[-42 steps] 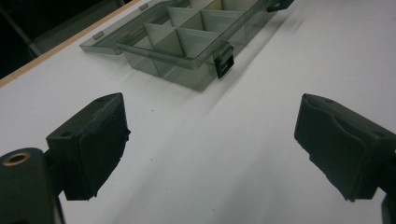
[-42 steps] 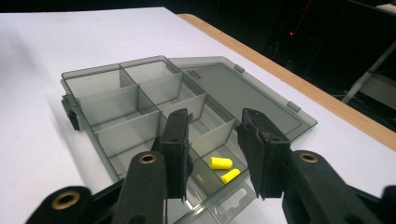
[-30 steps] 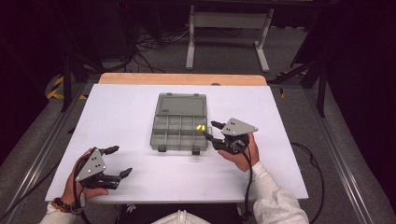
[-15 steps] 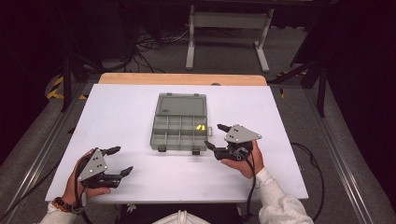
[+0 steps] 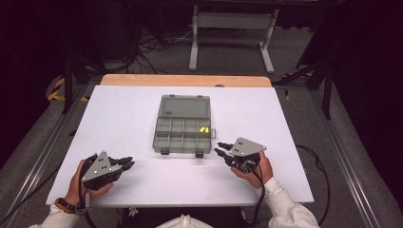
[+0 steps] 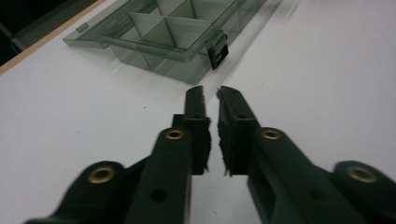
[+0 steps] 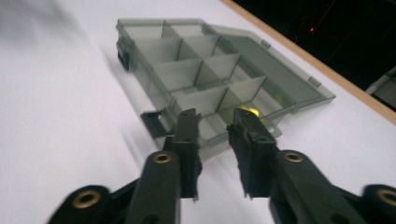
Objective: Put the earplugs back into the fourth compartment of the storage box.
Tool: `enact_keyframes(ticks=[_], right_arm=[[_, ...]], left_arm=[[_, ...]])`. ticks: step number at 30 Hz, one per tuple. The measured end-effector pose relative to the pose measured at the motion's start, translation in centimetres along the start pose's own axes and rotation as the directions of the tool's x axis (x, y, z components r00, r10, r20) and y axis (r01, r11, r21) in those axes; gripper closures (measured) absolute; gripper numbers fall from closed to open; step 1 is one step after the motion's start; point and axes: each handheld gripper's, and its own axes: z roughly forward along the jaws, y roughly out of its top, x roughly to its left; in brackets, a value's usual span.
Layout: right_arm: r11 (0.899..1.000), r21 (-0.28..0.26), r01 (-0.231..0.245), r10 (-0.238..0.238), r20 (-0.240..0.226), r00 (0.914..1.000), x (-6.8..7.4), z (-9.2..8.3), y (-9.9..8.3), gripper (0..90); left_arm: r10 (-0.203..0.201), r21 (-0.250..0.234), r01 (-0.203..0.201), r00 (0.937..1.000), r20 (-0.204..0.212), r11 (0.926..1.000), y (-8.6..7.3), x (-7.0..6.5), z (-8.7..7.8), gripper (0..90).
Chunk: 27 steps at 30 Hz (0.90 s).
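The compartment box (image 5: 183, 127) lies open in the middle of the white table (image 5: 119, 118), its lid folded back flat toward the far edge. It is grey and see-through, with two rows of small cells. In the far row, in the cell at the person's right end, there are small yellow pieces (image 5: 204, 129); the other cells look empty, as far as I can see. Two dark latches (image 5: 199, 154) hang on the near wall.

The right gripper (image 5: 219, 148) is just beside the near right corner of the box, apart from it, and points at that corner. Its jaws have just been closing; in the right gripper view (image 7: 215, 122) a narrow gap stays between them and nothing is in it. The yellow pieces (image 7: 251, 111) show just past its tips.

The left gripper (image 5: 128, 162) rests low near the front left of the table, well apart from the box. Its jaws have just been closing too, and in the left gripper view (image 6: 209, 95) they are almost together, with nothing held.

I judge that both grippers are empty and the placing of the yellow pieces is done. The next step is probably to close the lid, which calls for reaching over the box to its far edge and folding it forward while the base is kept steady.
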Motion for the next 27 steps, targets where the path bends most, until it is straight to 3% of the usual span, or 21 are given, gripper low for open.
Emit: enact_keyframes(ticks=[4,11,17,22,27], right_arm=[[1.0,0.011,-0.01,0.01,-0.014,0.9999,-0.3,-0.1,-0.4,90.0],[0.998,0.06,-0.024,0.023,0.014,0.9996,-1.5,0.4,-1.0,90.0],[0.996,0.08,-0.05,0.043,0.091,0.9949,-3.8,1.2,-1.8,90.0],[0.994,0.095,-0.048,0.037,0.121,0.9919,-4.9,2.1,-1.4,90.0],[0.993,0.094,-0.077,0.065,0.127,0.9898,-6.3,2.9,-0.9,90.0]], left_arm=[[0.01,0.028,-0.01,0.9999,0.006,0.9995,0.3,0.5,0.7,89.6],[0.016,0.061,-0.016,0.9998,-0.011,0.998,1.0,2.2,2.1,89.9],[0.04,0.076,-0.036,0.9978,-0.053,0.9965,2.0,4.1,3.4,89.6],[0.044,0.068,-0.04,0.9968,-0.066,0.9969,2.8,5.6,4.2,89.4],[0.048,0.074,-0.043,0.9965,-0.068,0.9964,3.4,6.7,5.1,89.5]])
